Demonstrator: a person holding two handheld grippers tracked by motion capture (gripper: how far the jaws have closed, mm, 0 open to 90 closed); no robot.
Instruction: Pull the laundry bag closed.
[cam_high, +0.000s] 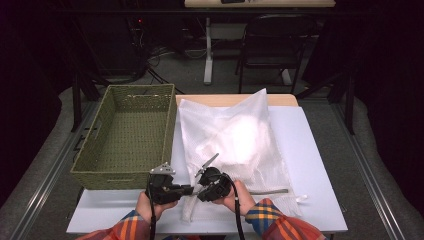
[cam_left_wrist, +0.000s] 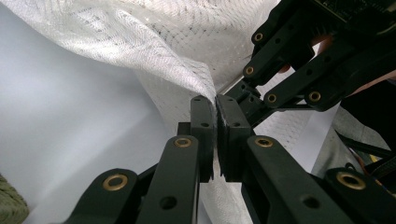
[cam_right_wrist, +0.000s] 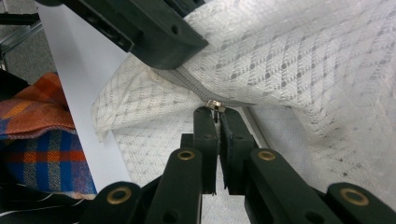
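White mesh bag (cam_high: 235, 137) fabric pinched in the left gripper (cam_left_wrist: 215, 103) jaws, its zipper pull (cam_right_wrist: 215, 105) between the right gripper (cam_right_wrist: 217, 113) jaws

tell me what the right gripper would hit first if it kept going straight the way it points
Probably the zipper pull already pinched at the right gripper's tips, then the white mesh bag right behind it; depth beyond is unclear.

A white table (cam_high: 310, 165) carries two things. A green woven basket (cam_high: 131, 135) stands on its left part, up and left of the left claw (cam_high: 186, 189). A white mesh bag (cam_high: 235, 145) lies just beside the basket, stretching away beyond both claws, its near edge at the right claw (cam_high: 199, 190).
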